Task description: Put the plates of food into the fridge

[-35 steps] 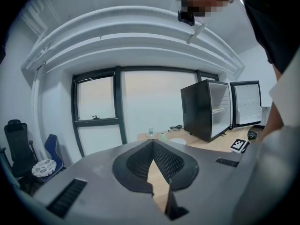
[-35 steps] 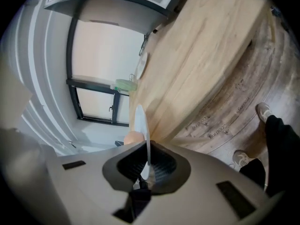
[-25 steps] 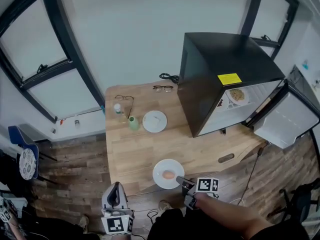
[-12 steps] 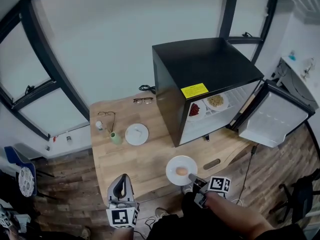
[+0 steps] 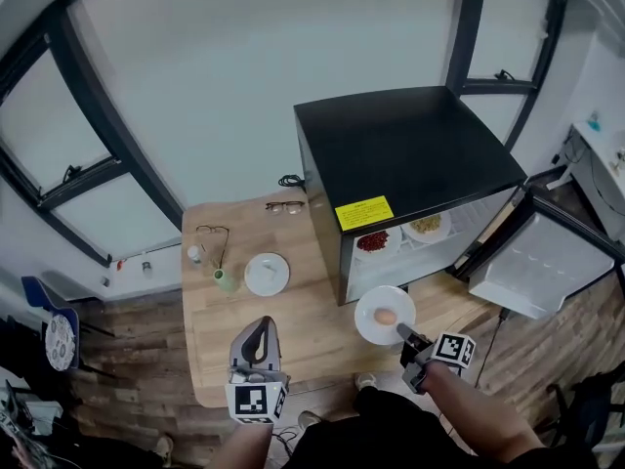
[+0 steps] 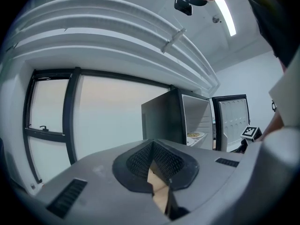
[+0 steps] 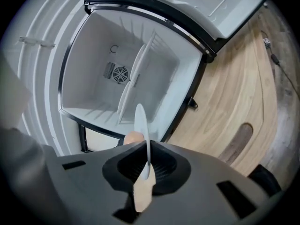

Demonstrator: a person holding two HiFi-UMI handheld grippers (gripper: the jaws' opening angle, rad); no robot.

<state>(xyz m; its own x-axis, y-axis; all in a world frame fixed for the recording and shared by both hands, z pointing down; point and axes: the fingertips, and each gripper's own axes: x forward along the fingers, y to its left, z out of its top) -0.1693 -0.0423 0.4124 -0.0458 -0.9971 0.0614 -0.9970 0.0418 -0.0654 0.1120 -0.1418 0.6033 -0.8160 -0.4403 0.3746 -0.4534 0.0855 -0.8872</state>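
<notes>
Surface [image 5: 298, 316] bearing open fridge [image 5: 410, 149]: plate [image 5: 371, 326], clamped at rim in right claw [image 5: 403, 333], is to be kept level; left claw [image 5: 256, 338] closed, empty

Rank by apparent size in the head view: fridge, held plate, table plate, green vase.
1. fridge
2. held plate and table plate: held looks larger but is nearer; unsure
3. green vase

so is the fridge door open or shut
Open: the fridge door stands swung wide, and two plates of food show on the shelf inside.
</notes>
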